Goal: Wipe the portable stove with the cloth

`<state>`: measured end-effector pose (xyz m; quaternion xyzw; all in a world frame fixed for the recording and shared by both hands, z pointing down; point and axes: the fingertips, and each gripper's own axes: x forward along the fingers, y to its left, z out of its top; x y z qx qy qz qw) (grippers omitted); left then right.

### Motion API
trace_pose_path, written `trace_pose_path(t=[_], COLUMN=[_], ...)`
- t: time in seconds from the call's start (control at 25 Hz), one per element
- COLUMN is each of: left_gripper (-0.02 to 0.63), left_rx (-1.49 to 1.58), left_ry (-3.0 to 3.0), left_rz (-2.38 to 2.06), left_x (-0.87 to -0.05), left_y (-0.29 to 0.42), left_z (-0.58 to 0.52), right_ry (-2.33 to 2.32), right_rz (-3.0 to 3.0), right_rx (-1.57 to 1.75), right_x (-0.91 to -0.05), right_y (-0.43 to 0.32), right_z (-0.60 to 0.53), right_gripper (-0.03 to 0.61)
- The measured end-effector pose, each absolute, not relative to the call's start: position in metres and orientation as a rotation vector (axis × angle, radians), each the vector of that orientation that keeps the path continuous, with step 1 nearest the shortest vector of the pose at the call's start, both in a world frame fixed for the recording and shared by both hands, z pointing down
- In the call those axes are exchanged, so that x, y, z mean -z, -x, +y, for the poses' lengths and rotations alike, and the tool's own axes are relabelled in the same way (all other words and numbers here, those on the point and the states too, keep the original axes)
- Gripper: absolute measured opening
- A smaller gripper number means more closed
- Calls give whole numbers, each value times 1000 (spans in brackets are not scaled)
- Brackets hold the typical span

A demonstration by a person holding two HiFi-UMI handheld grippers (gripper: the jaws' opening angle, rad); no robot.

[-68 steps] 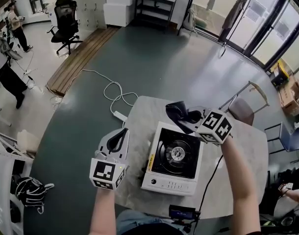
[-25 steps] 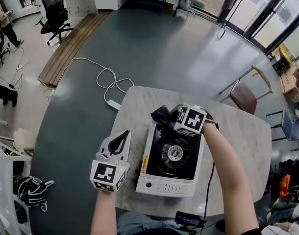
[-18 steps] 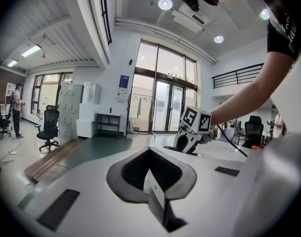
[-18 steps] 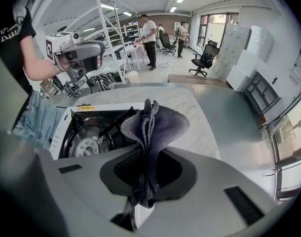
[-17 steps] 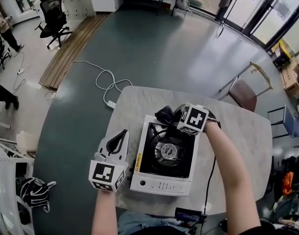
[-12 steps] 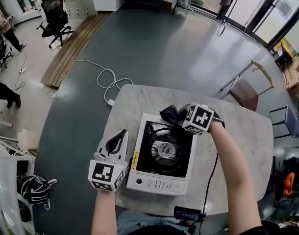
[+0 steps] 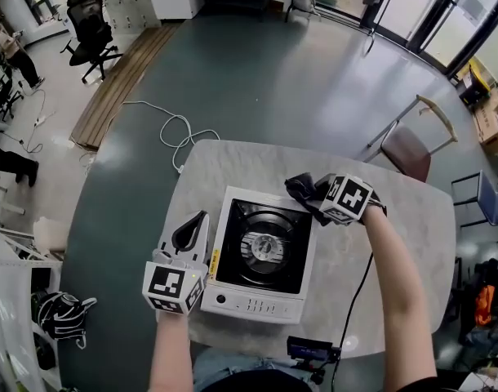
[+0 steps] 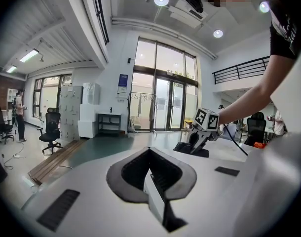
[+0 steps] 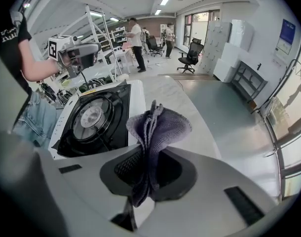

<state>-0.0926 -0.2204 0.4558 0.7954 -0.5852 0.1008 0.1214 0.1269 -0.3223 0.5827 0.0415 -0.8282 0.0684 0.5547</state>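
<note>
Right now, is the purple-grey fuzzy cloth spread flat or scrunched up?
Scrunched up: the purple-grey fuzzy cloth stands in bunched folds, pinched in the right gripper.

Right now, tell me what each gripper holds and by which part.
Right gripper: the cloth, pinched across its bunched folds, near one end. Left gripper: nothing, jaws together.

The cloth (image 9: 158,127), at centre frame, is seen as soft, nubbly, matt fabric. The portable stove (image 7: 260,253) is cased in smooth, faintly glossy white metal, black-topped. The table (image 7: 233,166) is surfaced in speckled, stone-like matt.
</note>
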Motion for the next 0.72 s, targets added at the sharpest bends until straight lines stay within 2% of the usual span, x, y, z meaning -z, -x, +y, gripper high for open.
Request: trace_pose_path(t=[0.48, 0.72], left_gripper=[11, 11], left_rx=[-319, -332], left_ry=[-2354, -2377], left_rz=[-1709, -1709], left_x=[-443, -436], left_y=[88, 83], left_z=[-218, -209], right_ry=[-511, -800], right_rz=[-2091, -2139], right_rx=[-626, -598], right_x=[-578, -577], right_y=[-147, -155], right_z=[-318, -310], right_gripper=[61, 61])
